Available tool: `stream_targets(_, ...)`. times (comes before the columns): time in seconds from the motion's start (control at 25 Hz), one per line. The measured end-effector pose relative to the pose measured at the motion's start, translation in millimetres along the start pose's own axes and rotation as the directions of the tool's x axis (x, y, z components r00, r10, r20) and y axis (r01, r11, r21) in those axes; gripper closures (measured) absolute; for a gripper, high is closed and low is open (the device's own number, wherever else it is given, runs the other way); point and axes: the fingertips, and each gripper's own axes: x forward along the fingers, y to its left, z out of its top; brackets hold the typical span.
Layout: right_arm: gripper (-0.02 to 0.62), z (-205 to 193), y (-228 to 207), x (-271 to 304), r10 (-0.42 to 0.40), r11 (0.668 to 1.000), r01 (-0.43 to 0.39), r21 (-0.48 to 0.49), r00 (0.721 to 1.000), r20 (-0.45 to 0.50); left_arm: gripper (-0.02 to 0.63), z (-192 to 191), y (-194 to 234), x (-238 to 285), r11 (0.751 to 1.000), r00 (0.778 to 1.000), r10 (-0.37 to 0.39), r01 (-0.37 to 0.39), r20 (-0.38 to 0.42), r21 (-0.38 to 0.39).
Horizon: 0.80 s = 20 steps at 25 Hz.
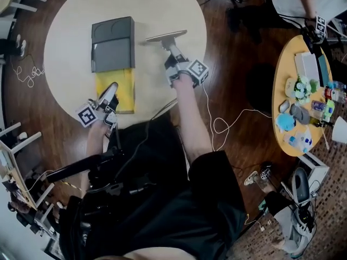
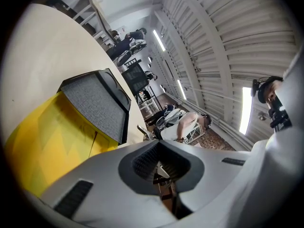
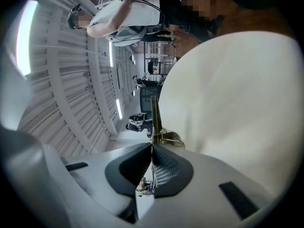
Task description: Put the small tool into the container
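I judge the task to be about half done: the small tool is lifted but it is not yet inside the container. On the left side, my left tongs [image 1: 111, 89] are over the near yellow part [image 1: 118, 91] of the container [image 1: 112, 45]. Their jaws stand a little apart with nothing between them, and I cannot tell if they touch the yellow surface. The container is a grey box that lies flat near the middle of the desk [image 1: 68, 42], and I cannot tell if its top is open. Just to the right of it, my right tongs [image 1: 170, 49] are pressed together on the small tool [image 1: 165, 37], a flat metal blade held by its handle end above the desk, beside the container and apart from it. What is left, I think, is to carry the tool to the left over the box and let it go. The desk is round and pale. Around it is a dark wooden floor [image 1: 238, 91] with white frames [image 1: 21, 4] at the far left and a white cable [image 1: 219, 124] to the right. Further right is a second round desk [image 1: 283, 77] in yellow, with many small things [image 1: 303, 88] on it
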Motion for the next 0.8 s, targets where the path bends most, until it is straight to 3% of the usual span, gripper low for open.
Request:
stream_targets(0.4,0.603,-36,60,-15,0.145,0.987,-0.150,-0.052,0.985,-0.098,0.611,1,1,-15,1.000,1.000,0.030,-0.030,0.006,0.008)
stream_targets(0.6,0.603,-108,91,-11,0.164,0.982,-0.175,-0.064,0.974,-0.156,0.611,31,4,-61,1.000,1.000,0.001,-0.001,0.024,0.002)
stream_targets(0.8,0.603,-102,84,-34,0.148,0.979,-0.171,-0.112,0.971,-0.187,0.611,18,1,-37,0.999,0.999,-0.048,0.048,0.019,0.009)
